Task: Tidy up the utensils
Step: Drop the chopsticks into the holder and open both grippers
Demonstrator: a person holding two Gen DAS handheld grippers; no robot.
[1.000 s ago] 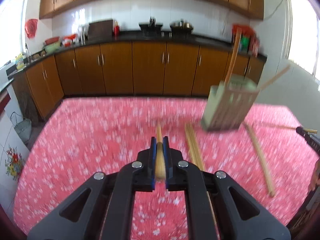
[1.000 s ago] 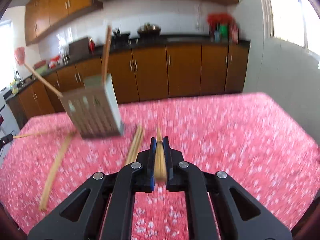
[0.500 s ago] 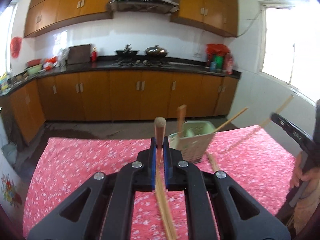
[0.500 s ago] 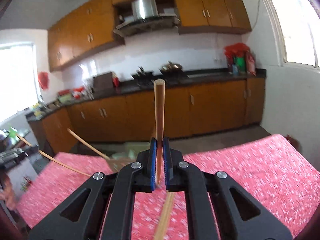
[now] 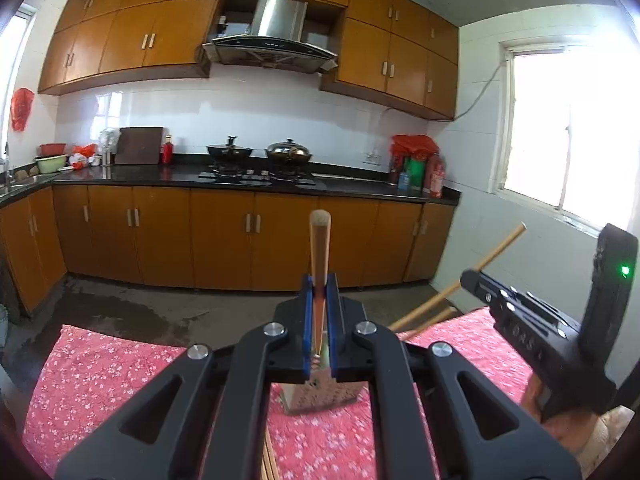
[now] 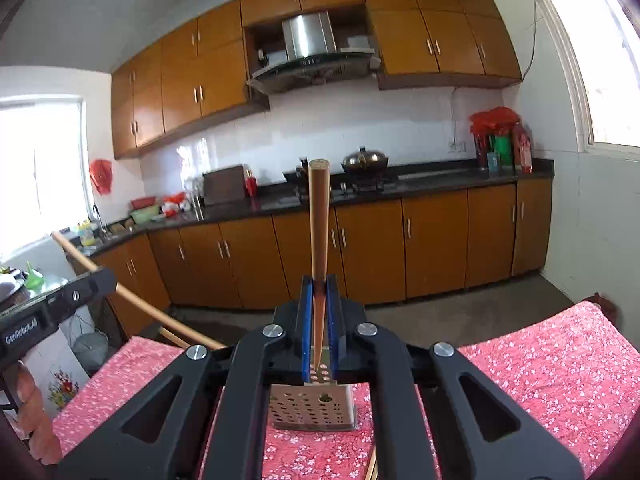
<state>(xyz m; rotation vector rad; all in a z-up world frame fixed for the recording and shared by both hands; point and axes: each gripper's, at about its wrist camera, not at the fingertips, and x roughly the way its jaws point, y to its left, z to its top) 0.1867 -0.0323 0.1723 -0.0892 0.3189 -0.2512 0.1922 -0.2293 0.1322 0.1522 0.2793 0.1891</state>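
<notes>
My left gripper (image 5: 320,294) is shut on a wooden chopstick (image 5: 320,240) that stands up from its blue pads. A perforated metal utensil holder (image 5: 316,396) stands on the red floral table (image 5: 100,376), just beyond and below the jaws. My right gripper (image 6: 319,294) is shut on a second chopstick (image 6: 319,220), also upright, above the same holder (image 6: 312,404). Each gripper shows in the other's view: the right gripper (image 5: 466,278) with its slanting chopstick (image 5: 498,248), and the left gripper (image 6: 108,276) with its own chopstick (image 6: 132,296).
Loose chopsticks (image 5: 268,464) lie on the cloth below the left gripper, and one more chopstick (image 6: 372,468) below the right. A person's hand (image 5: 560,412) holds the right gripper. Brown kitchen cabinets (image 5: 224,236) and a dark counter stand beyond the table's far edge.
Both grippers have risen and tipped upward, each lifting its chopstick off the cloth. The holder has slid from the side of each view to just under the jaws.
</notes>
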